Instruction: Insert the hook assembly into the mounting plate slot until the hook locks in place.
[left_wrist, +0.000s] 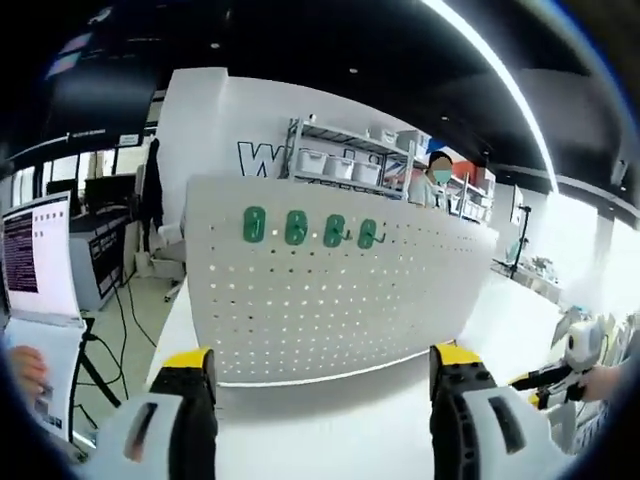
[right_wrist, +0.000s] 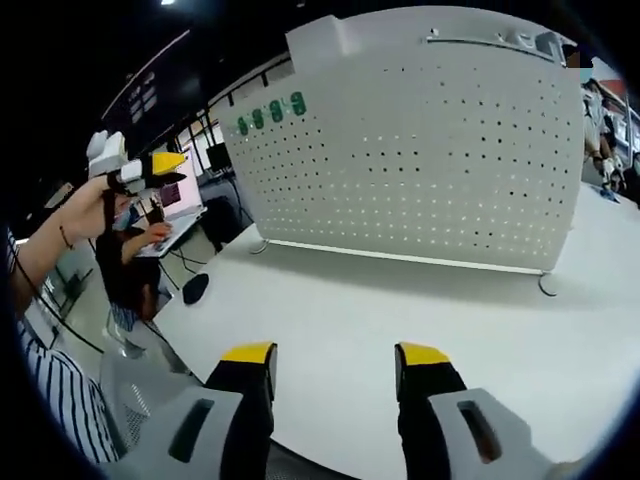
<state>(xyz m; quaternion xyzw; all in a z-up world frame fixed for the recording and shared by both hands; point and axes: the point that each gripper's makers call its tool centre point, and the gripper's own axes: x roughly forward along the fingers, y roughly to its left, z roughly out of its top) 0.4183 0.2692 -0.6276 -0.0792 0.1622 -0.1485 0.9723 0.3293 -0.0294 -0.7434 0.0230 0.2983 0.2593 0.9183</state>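
A white perforated mounting plate (left_wrist: 330, 300) stands upright on the white table (left_wrist: 330, 430). Several green hooks (left_wrist: 310, 228) hang in a row near its top edge. My left gripper (left_wrist: 322, 375) is open and holds nothing, its yellow-tipped jaws a short way in front of the plate's foot. In the right gripper view the same plate (right_wrist: 420, 150) shows at an angle, with the green hooks (right_wrist: 270, 113) small at its far left end. My right gripper (right_wrist: 330, 365) is open and holds nothing above the table (right_wrist: 400, 320). The left gripper (right_wrist: 150, 168) shows at the left, held in a hand.
A laptop (left_wrist: 40, 260) sits at the left with a hand near it. Behind the plate stand shelves with white bins (left_wrist: 340, 160) and a person. A seated person (right_wrist: 130, 270) at a laptop and a dark mouse (right_wrist: 195, 288) lie at the table's left end.
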